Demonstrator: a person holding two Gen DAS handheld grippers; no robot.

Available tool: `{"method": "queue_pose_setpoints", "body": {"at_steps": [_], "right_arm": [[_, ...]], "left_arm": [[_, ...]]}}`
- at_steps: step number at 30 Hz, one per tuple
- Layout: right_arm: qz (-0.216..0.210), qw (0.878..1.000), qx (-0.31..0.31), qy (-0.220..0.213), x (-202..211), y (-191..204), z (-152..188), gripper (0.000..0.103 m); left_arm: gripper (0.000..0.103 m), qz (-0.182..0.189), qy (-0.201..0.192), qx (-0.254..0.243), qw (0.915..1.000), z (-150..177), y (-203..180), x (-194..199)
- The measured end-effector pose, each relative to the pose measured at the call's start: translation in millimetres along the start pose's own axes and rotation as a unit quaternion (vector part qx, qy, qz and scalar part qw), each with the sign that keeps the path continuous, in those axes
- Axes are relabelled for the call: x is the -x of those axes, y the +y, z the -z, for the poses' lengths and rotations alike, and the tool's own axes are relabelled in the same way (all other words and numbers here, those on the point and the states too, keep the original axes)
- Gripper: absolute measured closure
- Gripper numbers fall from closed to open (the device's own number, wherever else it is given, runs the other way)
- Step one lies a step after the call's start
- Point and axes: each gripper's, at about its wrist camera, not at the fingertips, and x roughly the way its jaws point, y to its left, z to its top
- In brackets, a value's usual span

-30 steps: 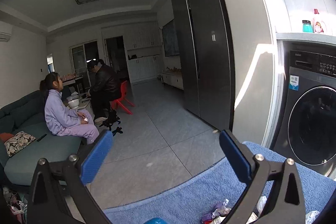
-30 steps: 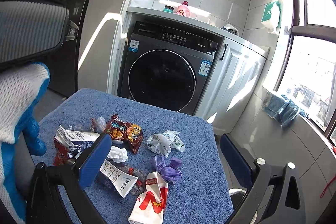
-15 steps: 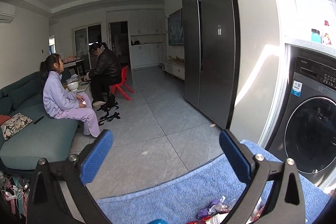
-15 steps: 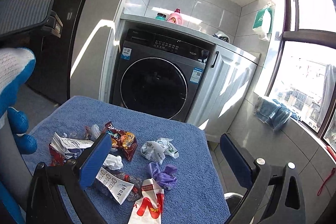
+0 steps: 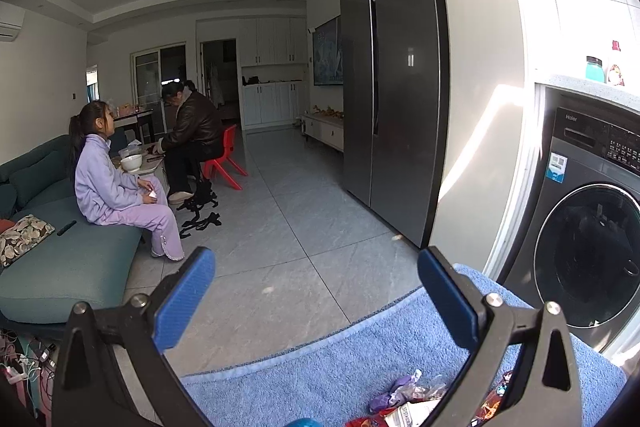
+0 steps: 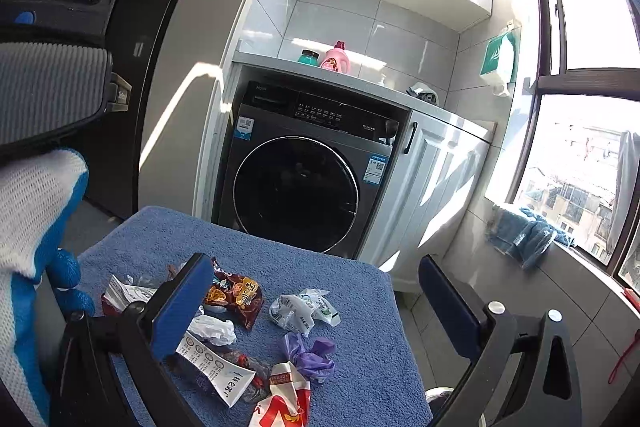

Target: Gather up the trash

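Observation:
Trash lies on a blue towel-covered table [image 6: 360, 291]: a dark red snack bag [image 6: 236, 297], a crumpled white-green wrapper [image 6: 302, 311], a purple wrapper [image 6: 310, 355], a white tissue [image 6: 214, 331], a printed white packet [image 6: 214, 373] and a red-white packet [image 6: 284, 401]. My right gripper [image 6: 316, 291] is open and empty, held above the pile. My left gripper [image 5: 316, 279] is open and empty, raised above the table's left edge [image 5: 360, 359] and facing the living room. A little trash [image 5: 404, 393] shows at the bottom of the left wrist view.
A washing machine [image 6: 300, 179] stands behind the table, with white cabinets [image 6: 432, 187] to its right. A dark fridge [image 5: 392, 75] stands left of it. Two people [image 5: 120, 183] sit at a sofa [image 5: 60, 259] across the tiled floor. A gloved hand [image 6: 32, 227] holds the left gripper.
Both grippers have risen a little and stayed open. The left wrist view has tilted down, and the right wrist view has drawn back slightly from the trash pile.

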Motion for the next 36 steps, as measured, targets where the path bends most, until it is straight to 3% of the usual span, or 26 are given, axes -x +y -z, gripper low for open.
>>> {"method": "queue_pose_setpoints", "body": {"at_steps": [15, 36], "right_arm": [[0.006, 0.999, 0.029, -0.025, 3.4, 1.3, -1.3, 0.0], [-0.008, 1.0, 0.025, -0.003, 0.7, 0.9, 5.8, 0.0]], "left_arm": [[0.001, 0.01, -0.022, -0.021, 0.9995, 1.7, -7.7, 14.1], [0.001, 0.015, -0.033, -0.05, 0.9981, 10.5, -14.4, 19.6]]}}
